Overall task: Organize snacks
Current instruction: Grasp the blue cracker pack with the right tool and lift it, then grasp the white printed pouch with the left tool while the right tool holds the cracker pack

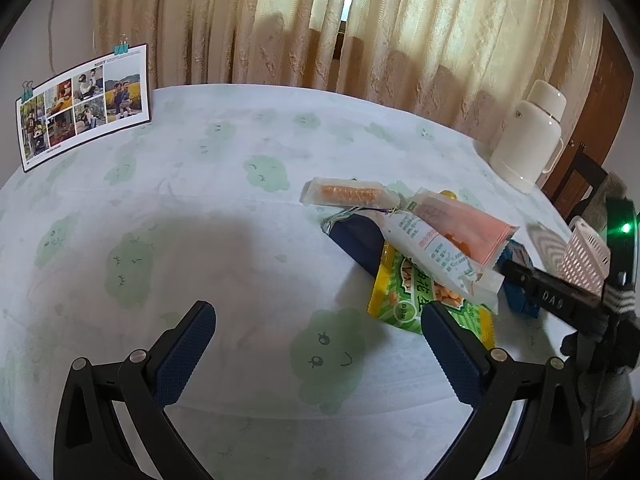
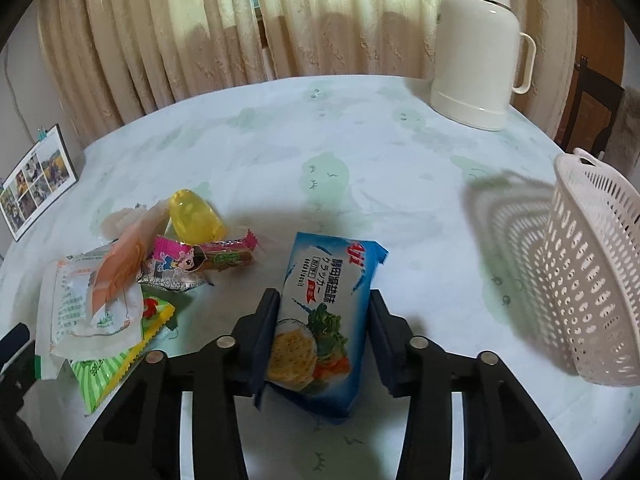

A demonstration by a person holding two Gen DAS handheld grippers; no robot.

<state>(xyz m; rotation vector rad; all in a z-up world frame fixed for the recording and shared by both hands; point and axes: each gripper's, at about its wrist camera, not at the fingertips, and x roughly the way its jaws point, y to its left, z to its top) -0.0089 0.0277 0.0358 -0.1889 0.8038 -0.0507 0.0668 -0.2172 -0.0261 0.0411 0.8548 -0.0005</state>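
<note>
Snack packets lie heaped at lower left of the right wrist view, on a round table point(image 2: 360, 128) under a pale cloth printed with green cartoon clouds. Between the fingers of my right gripper point(image 2: 324, 320) I hold a blue foil packet of soda crackers point(image 2: 320, 320), its printed face toward the camera, both pads pressed against its sides at bottom centre of the frame.

My left gripper point(image 1: 318, 352) hangs wide apart over bare cloth at the bottom of its own view, with nothing between the blue ribbed pads point(image 1: 184, 360).

In the heap, a white paper-backed sachet with an orange panel point(image 2: 100, 300) rests on top of a green and yellow bag of peanuts point(image 2: 116, 364). Just behind them sit a pink-ended candy bar wrapper with a cartoon child point(image 2: 208, 256) and a clear yellow egg-shaped jelly cup point(image 2: 194, 216). From the left wrist view, a clear wrapper holding an orange stick snack point(image 1: 348, 196) lies at the far edge of the heap, and a dark blue packet point(image 1: 356, 236) shows under the sachet.

A pale pink perforated plastic basket point(image 2: 592, 280) stands at the right edge of the right wrist view, well apart from the heap; its inside cannot be seen from either camera. A cream thermos jug with a handle point(image 2: 476, 52) stands at upper right near the beige curtains point(image 2: 200, 32). A photo collage card held by binder clips point(image 1: 84, 104) stands at upper left of the left wrist view.
</note>
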